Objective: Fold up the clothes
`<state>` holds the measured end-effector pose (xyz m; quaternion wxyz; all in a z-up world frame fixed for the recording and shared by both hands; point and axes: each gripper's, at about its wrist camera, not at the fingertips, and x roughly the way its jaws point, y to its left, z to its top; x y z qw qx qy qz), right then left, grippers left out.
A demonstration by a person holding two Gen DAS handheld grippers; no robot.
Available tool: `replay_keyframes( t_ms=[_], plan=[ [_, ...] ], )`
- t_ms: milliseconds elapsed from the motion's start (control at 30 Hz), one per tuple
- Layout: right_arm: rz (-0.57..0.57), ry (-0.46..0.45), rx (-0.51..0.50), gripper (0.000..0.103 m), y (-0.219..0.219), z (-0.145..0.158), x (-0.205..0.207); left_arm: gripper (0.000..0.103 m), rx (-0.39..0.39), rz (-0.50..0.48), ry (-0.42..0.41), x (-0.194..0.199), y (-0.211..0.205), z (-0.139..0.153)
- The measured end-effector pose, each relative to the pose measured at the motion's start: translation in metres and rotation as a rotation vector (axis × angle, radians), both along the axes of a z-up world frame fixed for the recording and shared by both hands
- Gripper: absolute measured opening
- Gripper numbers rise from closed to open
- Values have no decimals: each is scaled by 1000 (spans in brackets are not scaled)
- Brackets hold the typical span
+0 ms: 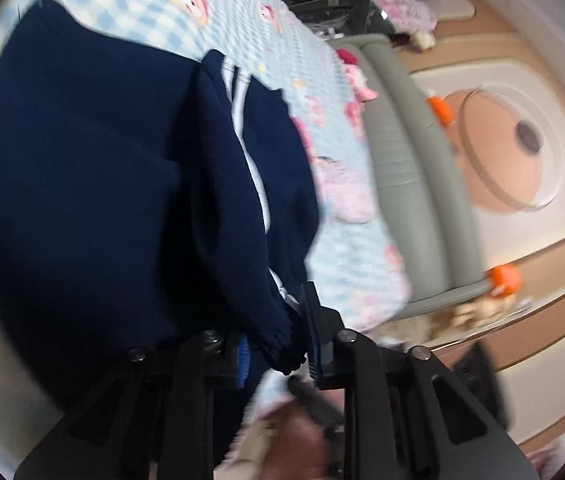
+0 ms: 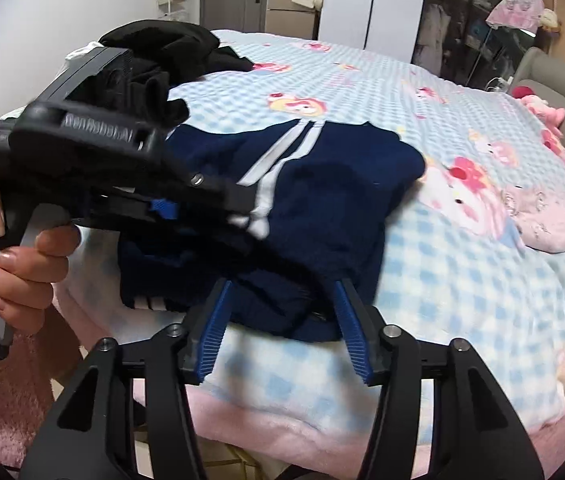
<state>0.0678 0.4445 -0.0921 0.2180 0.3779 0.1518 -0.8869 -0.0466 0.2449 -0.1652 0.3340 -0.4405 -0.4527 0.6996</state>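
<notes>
My left gripper (image 1: 278, 344) pinches the navy garment (image 2: 322, 208)'s cuff. My right gripper (image 2: 282, 328) gapes empty beside its hem; keep the striped sleeve taut.

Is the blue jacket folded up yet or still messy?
Partly folded, not neat yet. The navy jacket lies bunched on the bed, and the left gripper has its cuff pinched.

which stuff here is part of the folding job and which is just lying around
In the job:
navy garment with white stripes
left hand-held gripper, shut on its cuff
right hand-held gripper, open at its near edge

Lying about:
pile of black clothes
pink garment
plush toy
</notes>
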Motion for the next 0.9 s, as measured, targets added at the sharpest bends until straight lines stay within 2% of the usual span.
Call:
replay_keyframes(
  t_ms=[100, 167, 300, 367, 533, 600, 767, 900],
  plan=[
    [-21, 9, 47, 54, -3, -7, -6, 18, 152, 16, -11, -1, -3, -3],
    [-54, -3, 34, 54, 4, -8, -9, 17, 234, 40, -24, 0, -7, -6],
    [-122, -29, 8, 53, 19, -9, -15, 16, 274, 76, -25, 1, -17, -8],
    [-156, -42, -5, 45, 27, -10, -19, 15, 220, 86, -17, 1, -19, -5],
    [-214, -81, -63, 45, 42, -12, -23, 13, -2, 43, -44, 8, -4, -2],
    [-233, -97, -91, 45, 48, -13, -25, 13, -119, 27, -47, 14, 3, 2],
    [-278, -140, -161, 49, 62, -15, -28, 13, -175, 9, -19, 29, 13, 11],
    [-297, -158, -204, 53, 70, -16, -29, 13, -225, 45, 79, 44, 19, 37]
  ],
)
